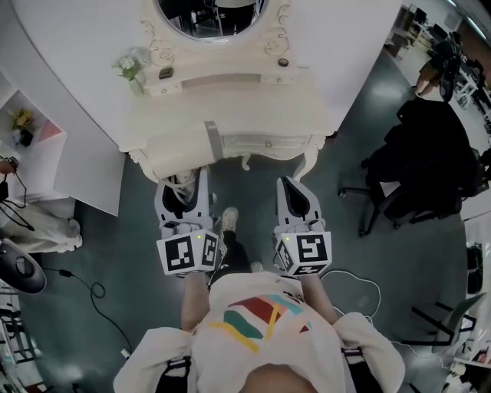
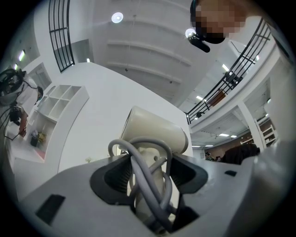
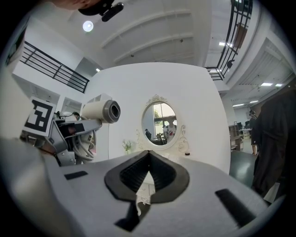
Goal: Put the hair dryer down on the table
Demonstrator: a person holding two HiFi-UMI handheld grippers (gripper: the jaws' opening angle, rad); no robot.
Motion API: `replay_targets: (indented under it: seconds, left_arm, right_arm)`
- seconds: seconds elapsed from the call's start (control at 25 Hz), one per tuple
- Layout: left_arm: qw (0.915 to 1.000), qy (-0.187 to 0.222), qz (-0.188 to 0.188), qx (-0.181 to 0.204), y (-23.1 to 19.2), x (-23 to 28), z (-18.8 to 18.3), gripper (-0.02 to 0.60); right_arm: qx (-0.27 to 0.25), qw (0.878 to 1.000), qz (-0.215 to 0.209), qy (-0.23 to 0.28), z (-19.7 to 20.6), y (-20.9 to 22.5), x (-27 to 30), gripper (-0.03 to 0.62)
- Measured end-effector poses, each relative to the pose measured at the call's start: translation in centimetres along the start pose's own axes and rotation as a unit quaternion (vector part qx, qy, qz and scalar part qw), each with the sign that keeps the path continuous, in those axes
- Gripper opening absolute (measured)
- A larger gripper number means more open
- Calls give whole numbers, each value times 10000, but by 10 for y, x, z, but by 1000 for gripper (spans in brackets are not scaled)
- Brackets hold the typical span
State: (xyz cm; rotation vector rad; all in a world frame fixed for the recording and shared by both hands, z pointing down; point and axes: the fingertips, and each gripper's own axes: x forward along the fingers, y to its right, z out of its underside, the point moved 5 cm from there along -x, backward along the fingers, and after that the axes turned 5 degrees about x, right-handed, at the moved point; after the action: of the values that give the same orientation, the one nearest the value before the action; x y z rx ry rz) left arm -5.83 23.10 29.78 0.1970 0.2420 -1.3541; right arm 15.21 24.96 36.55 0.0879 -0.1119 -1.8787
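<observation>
A dark floor, a curved white wall and a cream table (image 1: 230, 107) with an oval mirror (image 1: 211, 11) make up the setting. A small vase of flowers (image 1: 130, 67) stands near the table's back left corner. The person stands just short of the table's front edge, with a gripper in each hand.

The left gripper (image 1: 184, 188) is clamped on the handle of the hair dryer (image 1: 184, 143). In the left gripper view, the ribbed pads press the cream handle from both sides. The grey cord (image 2: 149, 185) is looped and tangled around the handle between them. The barrel points sideways, its grey-rimmed end toward the right gripper (image 1: 295, 196).

The right gripper's jaws are together, with nothing between them, and it hangs over the floor in front of the table's front edge.

The task appears to be at an early stage. The hair dryer is in the grip and held in the air. In the right gripper view it sits high, level with the mirror. In the head view it shows over the front left edge of the table. It has not yet been lowered onto the tabletop or let go, and the middle of the tabletop looks bare enough to take it.
</observation>
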Motion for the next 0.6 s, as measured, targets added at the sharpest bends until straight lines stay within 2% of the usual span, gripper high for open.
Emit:
replay_targets:
  seconds: [0.6]
  left_arm:
    - [10000, -29, -43, 19, -3, 3, 5, 244]
  right_arm:
    - [180, 9997, -114, -81, 10, -5, 15, 0]
